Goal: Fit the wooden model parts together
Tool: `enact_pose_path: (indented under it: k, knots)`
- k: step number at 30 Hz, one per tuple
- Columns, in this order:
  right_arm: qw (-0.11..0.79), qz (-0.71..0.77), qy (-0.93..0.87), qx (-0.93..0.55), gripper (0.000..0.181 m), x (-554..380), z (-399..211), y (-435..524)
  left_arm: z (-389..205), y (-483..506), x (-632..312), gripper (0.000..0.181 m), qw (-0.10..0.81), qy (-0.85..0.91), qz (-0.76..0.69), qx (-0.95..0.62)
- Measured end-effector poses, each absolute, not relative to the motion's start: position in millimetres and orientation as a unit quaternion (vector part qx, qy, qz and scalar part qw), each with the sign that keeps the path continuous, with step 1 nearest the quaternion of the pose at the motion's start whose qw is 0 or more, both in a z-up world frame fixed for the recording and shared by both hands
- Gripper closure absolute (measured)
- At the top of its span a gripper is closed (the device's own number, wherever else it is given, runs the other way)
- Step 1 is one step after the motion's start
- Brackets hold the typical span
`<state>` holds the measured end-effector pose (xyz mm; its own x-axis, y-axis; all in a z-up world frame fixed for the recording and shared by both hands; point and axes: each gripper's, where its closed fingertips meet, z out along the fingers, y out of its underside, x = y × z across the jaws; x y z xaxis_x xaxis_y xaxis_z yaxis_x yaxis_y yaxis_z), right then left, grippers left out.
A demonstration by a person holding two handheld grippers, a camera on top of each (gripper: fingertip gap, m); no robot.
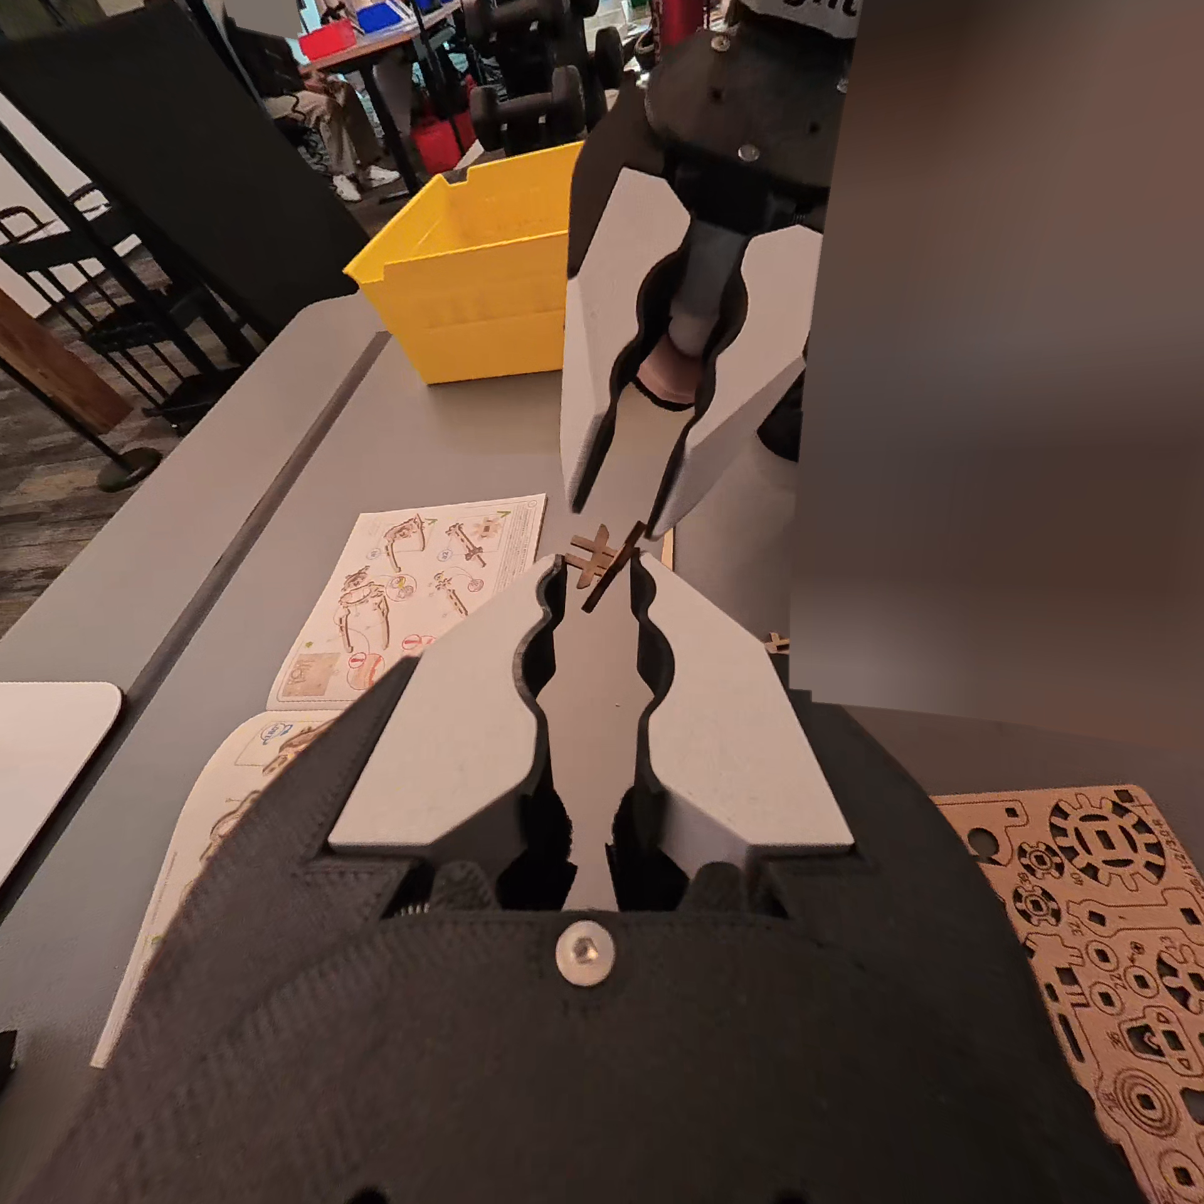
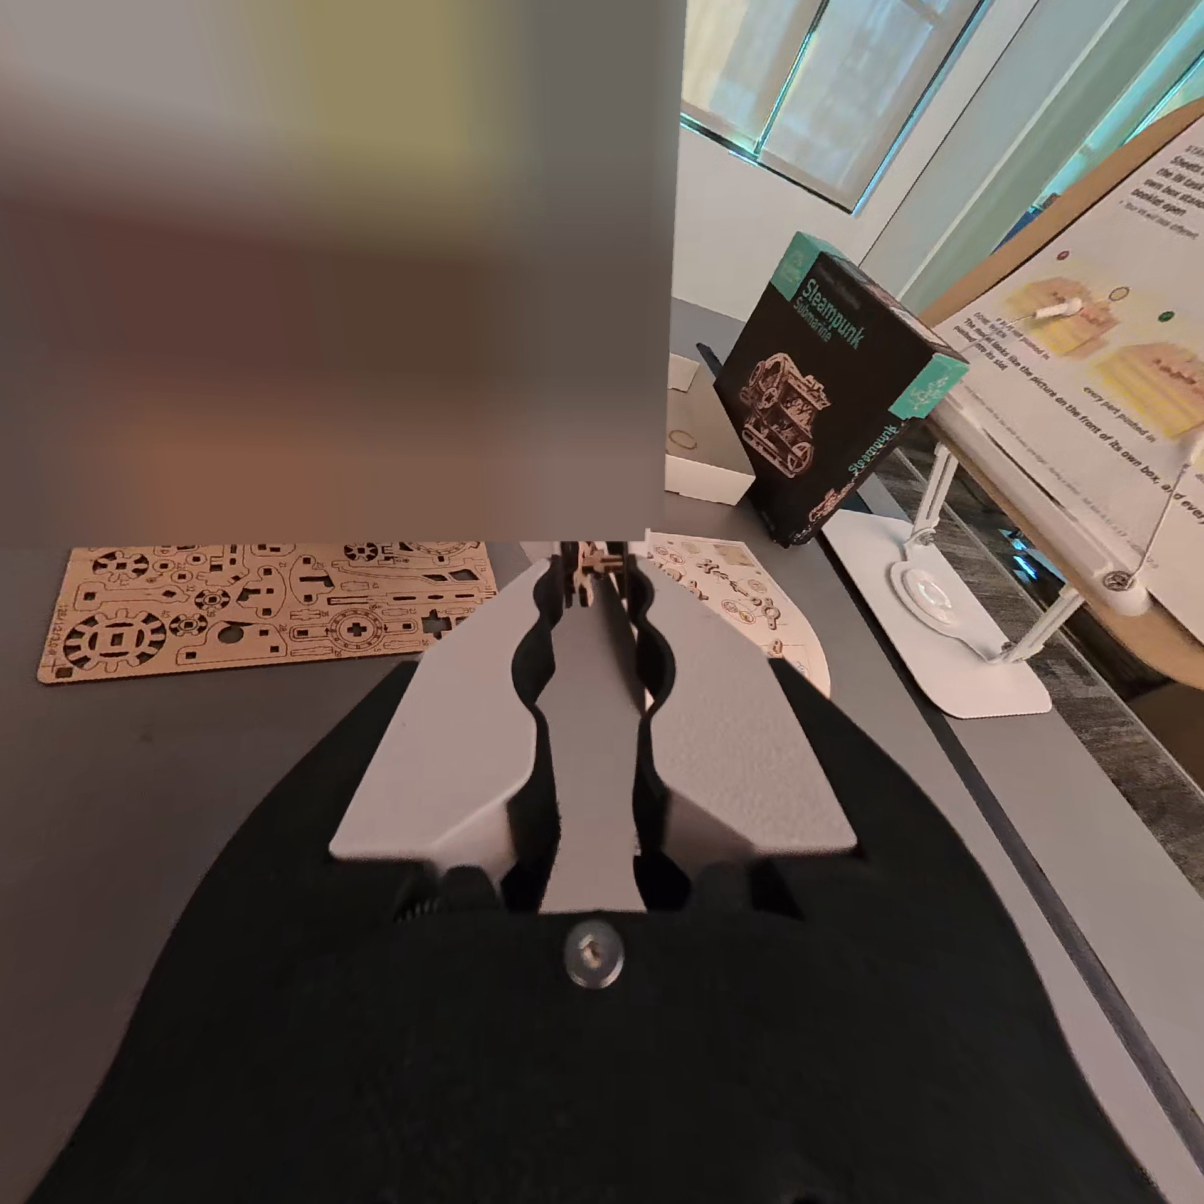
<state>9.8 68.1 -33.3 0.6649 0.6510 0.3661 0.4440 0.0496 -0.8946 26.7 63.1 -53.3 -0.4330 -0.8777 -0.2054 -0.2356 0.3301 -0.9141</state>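
Observation:
A small pale wooden cross-shaped part [image 1: 591, 554] and a dark thin wooden strip [image 1: 612, 573] meet in the air between both grippers, above the grey table [image 1: 456, 443]. My left gripper [image 1: 597, 563] is closed down on the cross-shaped part at its fingertips. My right gripper [image 1: 616, 518] comes down from above and its right fingertip touches the strip's top end. In the right wrist view, the right gripper [image 2: 591, 567] has the wooden parts [image 2: 589, 576] between its fingertips. The far side is hidden by a blurred patch.
A laser-cut wooden parts sheet [image 1: 1075, 945] [image 2: 260, 606] lies flat on the table. An open instruction booklet [image 1: 423, 586] lies under the grippers. A yellow bin [image 1: 469, 286] stands behind. A dark model box [image 2: 827, 404] and a white stand with an instruction board [image 2: 1075, 417] stand by the table edge. The tips of both grippers are at nearly the same place.

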Motion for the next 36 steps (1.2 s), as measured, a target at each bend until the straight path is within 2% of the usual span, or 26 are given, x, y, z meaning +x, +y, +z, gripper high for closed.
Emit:
enact_pose_path:
  k: [18,21,29,36]
  knots:
    - [0.596,0.078,-0.424,-0.677,0.171,3,-31,60,-44,55,23,0.165,0.407,0.732,-0.423,-0.345]
    - [0.600,0.064,-0.432,-0.671,0.171,4,-31,60,-46,53,20,0.156,0.406,0.743,-0.417,-0.328]
    - [0.605,0.078,-0.436,-0.661,0.171,4,-27,55,-46,56,20,0.171,0.425,0.746,-0.402,-0.319]
    - [0.611,0.088,-0.426,-0.661,0.170,4,-27,57,-46,55,19,0.174,0.425,0.744,-0.404,-0.319]
